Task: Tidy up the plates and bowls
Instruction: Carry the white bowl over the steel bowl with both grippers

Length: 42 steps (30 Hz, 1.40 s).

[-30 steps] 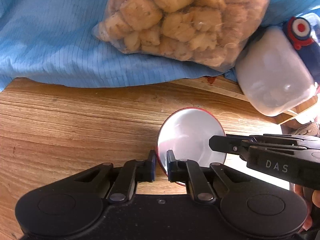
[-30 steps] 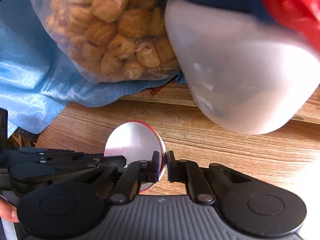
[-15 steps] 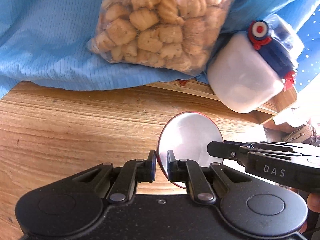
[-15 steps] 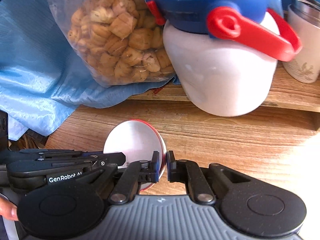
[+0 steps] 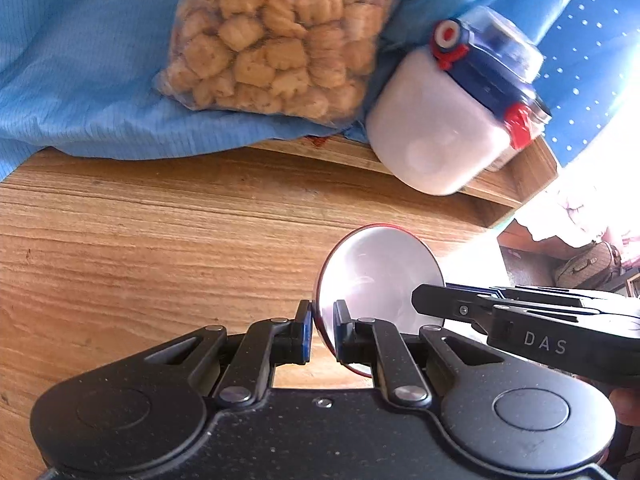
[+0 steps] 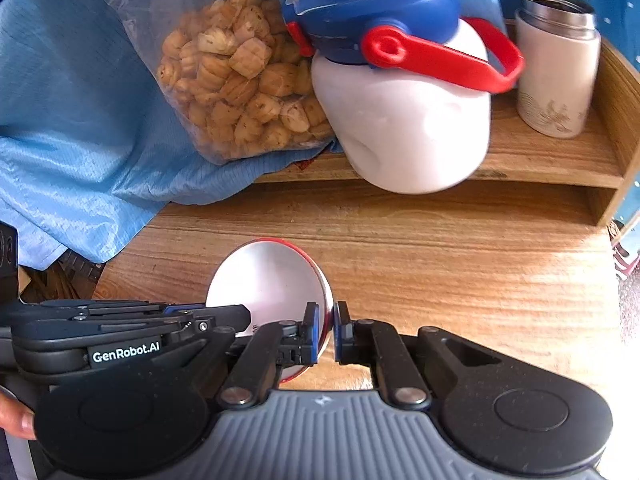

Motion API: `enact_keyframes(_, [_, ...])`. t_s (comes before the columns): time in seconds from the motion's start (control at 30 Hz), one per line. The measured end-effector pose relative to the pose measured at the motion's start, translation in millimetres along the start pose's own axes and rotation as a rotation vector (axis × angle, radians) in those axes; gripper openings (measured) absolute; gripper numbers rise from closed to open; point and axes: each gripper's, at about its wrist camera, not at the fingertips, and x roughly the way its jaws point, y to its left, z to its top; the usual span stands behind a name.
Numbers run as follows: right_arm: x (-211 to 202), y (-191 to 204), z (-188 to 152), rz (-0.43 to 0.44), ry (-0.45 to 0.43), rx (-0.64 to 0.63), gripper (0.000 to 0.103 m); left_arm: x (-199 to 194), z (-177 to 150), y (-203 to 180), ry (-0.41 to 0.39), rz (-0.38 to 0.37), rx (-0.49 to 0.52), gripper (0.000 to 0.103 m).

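A small round bowl (image 5: pixel 380 276), shiny metal inside with a red rim, is held above the wooden table (image 5: pixel 140 240). My left gripper (image 5: pixel 321 330) is shut on its left rim. My right gripper (image 6: pixel 327 330) is shut on the opposite rim; it enters the left wrist view from the right (image 5: pixel 420 294). The bowl also shows in the right wrist view (image 6: pixel 268 276), with the left gripper (image 6: pixel 240 314) coming in from the left. No other plates or bowls show.
A clear bag of biscuits (image 5: pixel 280 36) lies on a blue cloth (image 5: pixel 80 60) at the back. A white bottle with a blue lid and red handle (image 6: pixel 404 92) and a white steel flask (image 6: pixel 556 64) stand on a raised wooden shelf (image 6: pixel 540 160).
Both grippers have drawn back from the shelf with the bowl held between them. The bag and the bottle now look smaller and farther, and the flask has come into view.
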Motion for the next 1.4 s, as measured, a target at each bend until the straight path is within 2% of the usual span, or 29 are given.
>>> enact_keyframes(0.53, [-38, -5, -28, 0.019, 0.004, -0.003, 0.008, -21, -29, -20, 0.013, -0.018, -0.006, 0.010])
enact_keyframes(1.4, [-54, -11, -63, 0.049, 0.131, 0.015, 0.008, -27, -70, -32, 0.131, -0.031, 0.028, 0.011])
